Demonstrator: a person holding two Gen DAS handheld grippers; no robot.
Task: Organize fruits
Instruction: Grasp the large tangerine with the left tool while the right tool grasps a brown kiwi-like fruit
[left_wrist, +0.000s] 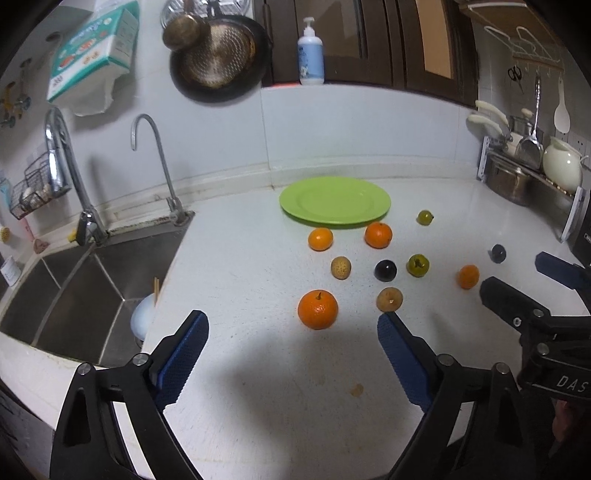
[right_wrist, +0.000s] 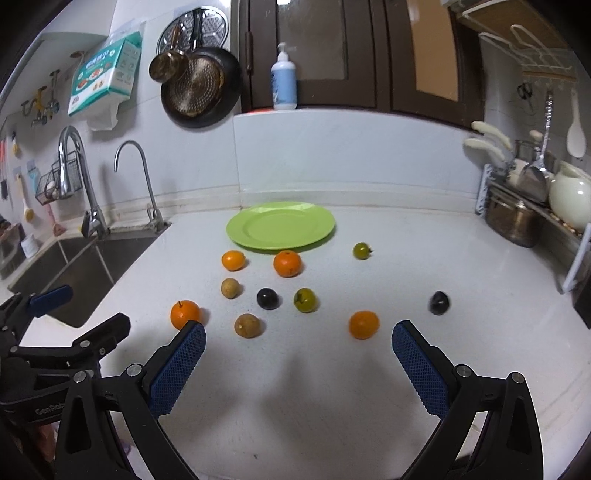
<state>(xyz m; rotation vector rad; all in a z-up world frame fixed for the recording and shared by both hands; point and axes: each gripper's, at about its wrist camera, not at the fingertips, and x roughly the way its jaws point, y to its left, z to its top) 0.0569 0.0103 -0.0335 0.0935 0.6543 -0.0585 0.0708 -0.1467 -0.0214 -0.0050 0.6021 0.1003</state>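
Note:
An empty green plate (left_wrist: 334, 201) (right_wrist: 280, 226) lies at the back of the white counter. In front of it lie several loose fruits: oranges (left_wrist: 317, 309) (right_wrist: 364, 324), two brown longans (left_wrist: 389, 299) (right_wrist: 247, 325), two dark plums (left_wrist: 385, 270) (right_wrist: 439, 302) and two green fruits (left_wrist: 417, 264) (right_wrist: 362, 250). My left gripper (left_wrist: 293, 354) is open and empty, just short of the nearest orange. My right gripper (right_wrist: 298, 365) is open and empty, near an orange. Each gripper also shows in the other's view, the right one (left_wrist: 532, 288) and the left one (right_wrist: 77, 310).
A steel sink (left_wrist: 74, 295) with two taps (left_wrist: 155, 162) lies to the left. A dish rack (left_wrist: 528, 173) with pot and jug stands at the back right. A soap bottle (left_wrist: 311, 55) stands on the sill. A pan (left_wrist: 218, 59) hangs on the wall.

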